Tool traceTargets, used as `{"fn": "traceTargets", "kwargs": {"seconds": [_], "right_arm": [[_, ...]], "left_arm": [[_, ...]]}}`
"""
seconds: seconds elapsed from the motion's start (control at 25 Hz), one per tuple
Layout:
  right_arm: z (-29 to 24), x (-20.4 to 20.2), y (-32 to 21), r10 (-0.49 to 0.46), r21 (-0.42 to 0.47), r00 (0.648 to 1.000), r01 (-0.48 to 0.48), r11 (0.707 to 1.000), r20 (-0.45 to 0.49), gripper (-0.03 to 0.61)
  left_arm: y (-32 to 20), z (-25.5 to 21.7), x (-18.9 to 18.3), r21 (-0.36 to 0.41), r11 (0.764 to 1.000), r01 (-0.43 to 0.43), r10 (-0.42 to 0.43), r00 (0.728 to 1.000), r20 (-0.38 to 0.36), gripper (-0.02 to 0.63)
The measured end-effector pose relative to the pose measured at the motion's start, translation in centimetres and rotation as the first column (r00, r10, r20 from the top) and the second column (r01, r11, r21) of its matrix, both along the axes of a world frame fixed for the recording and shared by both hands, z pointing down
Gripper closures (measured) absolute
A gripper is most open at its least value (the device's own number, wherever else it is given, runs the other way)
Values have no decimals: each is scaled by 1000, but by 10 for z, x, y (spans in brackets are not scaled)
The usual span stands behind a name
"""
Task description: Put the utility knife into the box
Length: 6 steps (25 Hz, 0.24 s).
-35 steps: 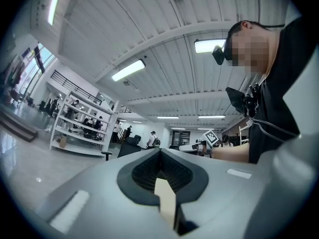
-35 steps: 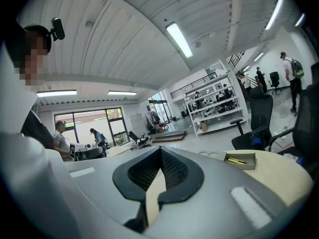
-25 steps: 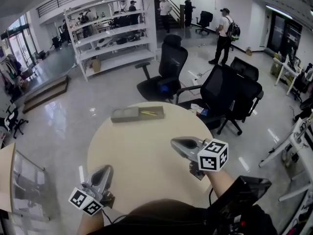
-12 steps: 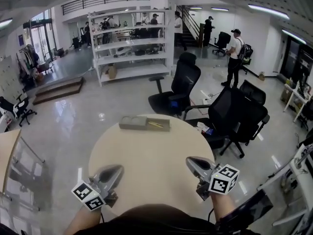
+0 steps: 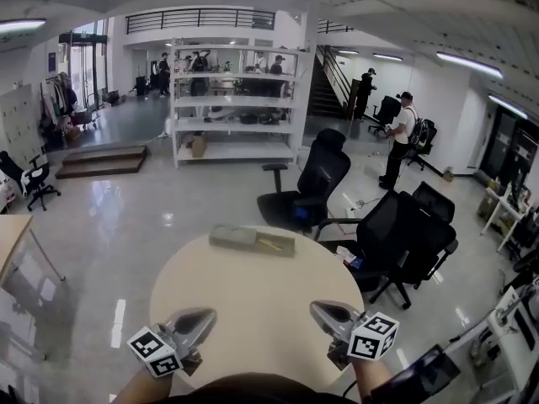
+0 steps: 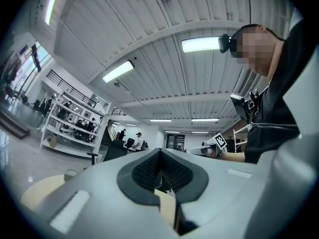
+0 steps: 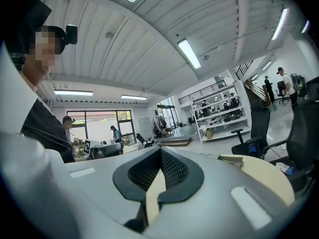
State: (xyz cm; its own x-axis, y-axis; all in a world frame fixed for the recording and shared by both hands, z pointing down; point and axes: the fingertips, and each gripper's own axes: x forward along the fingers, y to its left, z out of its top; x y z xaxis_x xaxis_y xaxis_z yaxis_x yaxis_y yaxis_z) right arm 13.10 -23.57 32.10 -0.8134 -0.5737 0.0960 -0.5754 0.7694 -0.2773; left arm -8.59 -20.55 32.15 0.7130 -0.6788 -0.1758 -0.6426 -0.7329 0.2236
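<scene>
At a round table in an open office hall, I hold both tongs low over the near rim. The left tongs are at about 7 o'clock and the right tongs at about 5 o'clock, each with its marker cube toward me and its tip aimed at the table's middle. Both pairs are closed tip to tip and carry nothing; the dark ribbed pads meet in each gripper view.

The box, long, grey and shallow, sits at the table's far edge at 12 o'clock, well apart from both tongs. A thin yellowish sliver lies in its right half. It looks like the knife, though it is too small to be sure.

Beyond the table, black chairs stand at 1 and 2 o'clock. White shelving fills the hall at 12 o'clock, and a person with a backpack stands at 2 o'clock.
</scene>
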Motion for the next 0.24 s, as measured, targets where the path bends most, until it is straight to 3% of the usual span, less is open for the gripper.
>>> {"fn": "traceTargets", "kwargs": {"seconds": [0.24], "right_arm": [[2, -4, 0, -16, 1, 1000, 16, 1000, 7, 566]], "left_arm": [[-2, 0, 2, 5, 1000, -12, 12, 1000, 6, 612]]}}
